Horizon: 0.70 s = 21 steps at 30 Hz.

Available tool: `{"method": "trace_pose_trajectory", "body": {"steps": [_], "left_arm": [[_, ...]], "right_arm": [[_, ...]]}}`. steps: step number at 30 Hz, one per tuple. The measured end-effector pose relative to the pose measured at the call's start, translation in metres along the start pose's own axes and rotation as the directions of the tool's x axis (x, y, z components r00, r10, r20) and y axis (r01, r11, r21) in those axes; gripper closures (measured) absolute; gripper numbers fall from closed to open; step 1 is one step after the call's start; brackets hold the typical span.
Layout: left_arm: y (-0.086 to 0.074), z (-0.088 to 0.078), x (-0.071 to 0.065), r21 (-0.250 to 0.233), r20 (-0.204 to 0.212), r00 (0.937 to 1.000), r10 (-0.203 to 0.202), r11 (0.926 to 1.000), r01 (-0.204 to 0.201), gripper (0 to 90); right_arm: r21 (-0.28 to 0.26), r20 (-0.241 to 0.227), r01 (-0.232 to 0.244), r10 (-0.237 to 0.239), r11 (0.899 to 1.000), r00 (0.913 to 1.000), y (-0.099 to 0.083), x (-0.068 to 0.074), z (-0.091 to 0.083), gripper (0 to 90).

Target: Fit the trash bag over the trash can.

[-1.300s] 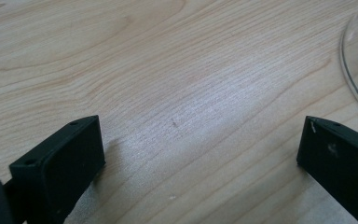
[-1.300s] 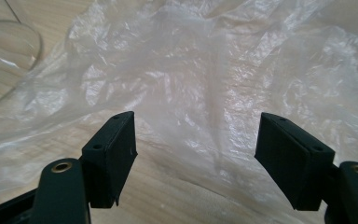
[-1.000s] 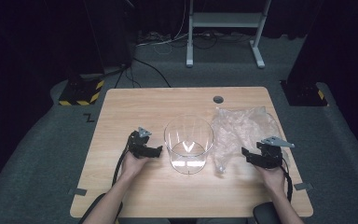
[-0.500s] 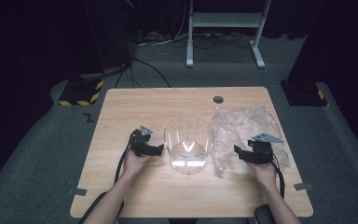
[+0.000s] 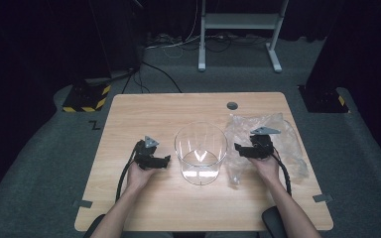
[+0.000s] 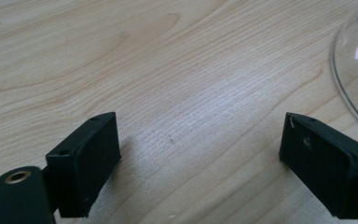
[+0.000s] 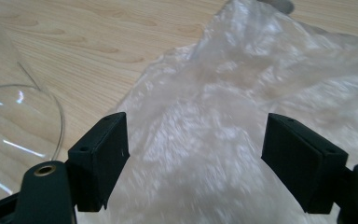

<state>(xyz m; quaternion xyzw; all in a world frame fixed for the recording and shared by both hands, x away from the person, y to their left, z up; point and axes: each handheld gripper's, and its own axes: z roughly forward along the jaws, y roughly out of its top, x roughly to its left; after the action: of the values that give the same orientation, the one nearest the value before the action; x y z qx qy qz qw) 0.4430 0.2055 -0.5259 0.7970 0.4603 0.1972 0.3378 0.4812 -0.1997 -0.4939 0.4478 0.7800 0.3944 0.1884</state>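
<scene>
Between my right gripper's [image 7: 193, 163] wide-open jaws lies the crumpled plastic bag [image 7: 242, 121], ungrasped, while my left gripper [image 6: 200, 163], empty, jaws just narrowing slightly, waits beside the glass jar [image 5: 201, 151] on the worktop [image 5: 129, 114].

A single letter "Z" is marked on the grey floor [image 5: 44, 163] left of the table.

The left gripper [image 6: 200, 158], its jaws wide apart and just closing slightly, hangs over bare wooden counter [image 6: 168, 70] beside a clear glass container [image 6: 354, 79].
</scene>
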Motion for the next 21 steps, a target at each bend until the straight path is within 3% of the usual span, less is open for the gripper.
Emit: {"method": "trace_pose_trajectory", "body": {"steps": [10, 14, 17, 19, 20, 21], "left_arm": [[-0.008, -0.011, 0.000, -0.001, -0.007, 0.9999, 0.012, 0.9999, -0.012, 14.7], [-0.010, -0.016, 0.000, 0.003, -0.002, 1.0000, 0.009, 1.0000, -0.009, 14.7], [-0.009, -0.017, -0.002, 0.026, -0.004, 1.0000, -0.007, 0.9996, 0.007, 15.0], [-0.008, -0.019, -0.002, 0.045, 0.010, 0.9992, -0.039, 0.9982, 0.039, 15.0], [-0.008, -0.020, -0.002, 0.048, 0.015, 0.9991, -0.040, 0.9981, 0.039, 15.4], [-0.008, -0.020, -0.001, 0.050, 0.016, 0.9990, -0.041, 0.9979, 0.041, 15.7]], "right_arm": [[0.020, -0.025, 0.016, -0.015, 1.000, 0.9996, 0.010, 0.006, 0.024, 21.5], [0.067, -0.024, 0.037, -0.035, 0.997, 0.9991, 0.011, 0.009, 0.040, 23.5], [0.094, -0.016, 0.050, -0.048, 0.994, 0.9987, 0.009, 0.010, 0.045, 31.1], [0.111, -0.003, 0.078, -0.078, 0.991, 0.9969, 0.006, 0.012, 0.047, 43.6], [0.109, 0.010, 0.084, -0.085, 0.991, 0.9963, 0.006, 0.013, 0.046, 55.3], [0.104, 0.013, 0.086, -0.088, 0.991, 0.9960, 0.006, 0.013, 0.046, 59.9]]}}
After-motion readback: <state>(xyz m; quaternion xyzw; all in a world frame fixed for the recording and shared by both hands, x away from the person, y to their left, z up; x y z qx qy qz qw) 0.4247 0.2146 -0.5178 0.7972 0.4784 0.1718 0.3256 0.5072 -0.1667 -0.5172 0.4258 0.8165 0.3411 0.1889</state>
